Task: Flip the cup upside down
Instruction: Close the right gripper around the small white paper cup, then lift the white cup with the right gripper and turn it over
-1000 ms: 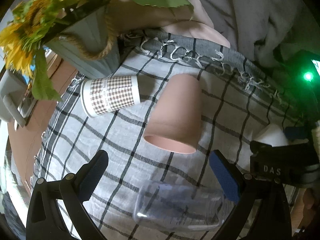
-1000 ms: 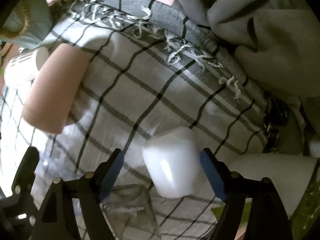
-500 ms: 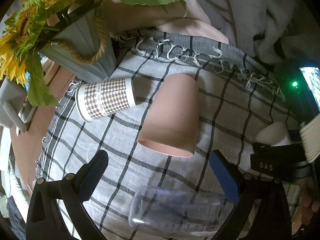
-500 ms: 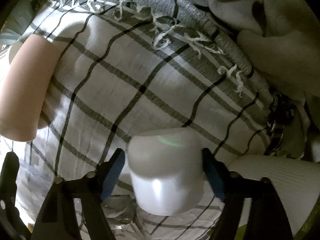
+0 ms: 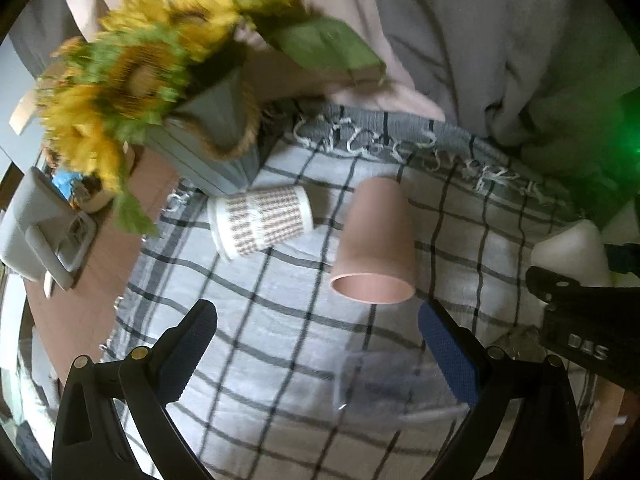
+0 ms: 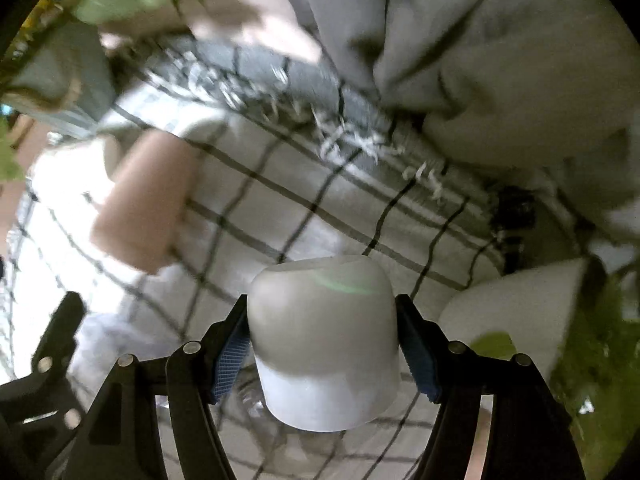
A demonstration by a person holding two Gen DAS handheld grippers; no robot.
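Note:
My right gripper (image 6: 326, 344) is shut on a white cup (image 6: 324, 340), held above the checked cloth (image 6: 248, 216) with its closed base pointing away from me. The same cup shows at the right edge of the left wrist view (image 5: 570, 250). My left gripper (image 5: 316, 348) is open and empty over the cloth (image 5: 280, 312). A pink cup (image 5: 374, 244) lies on its side ahead of it, mouth toward me. A checked paper cup (image 5: 260, 220) lies on its side to the left. A clear plastic cup (image 5: 384, 380) lies on the cloth between the left fingers.
A grey vase of sunflowers (image 5: 208, 140) stands at the cloth's far left corner. Grey and pink fabric (image 5: 480, 40) is piled behind the cloth. A white ribbed pot (image 6: 516, 312) stands right of the held cup. Brown table (image 5: 84, 300) shows at the left.
My right gripper has closed on the white cup and lifted it off the cloth. My left gripper has pulled back and up, staying open.

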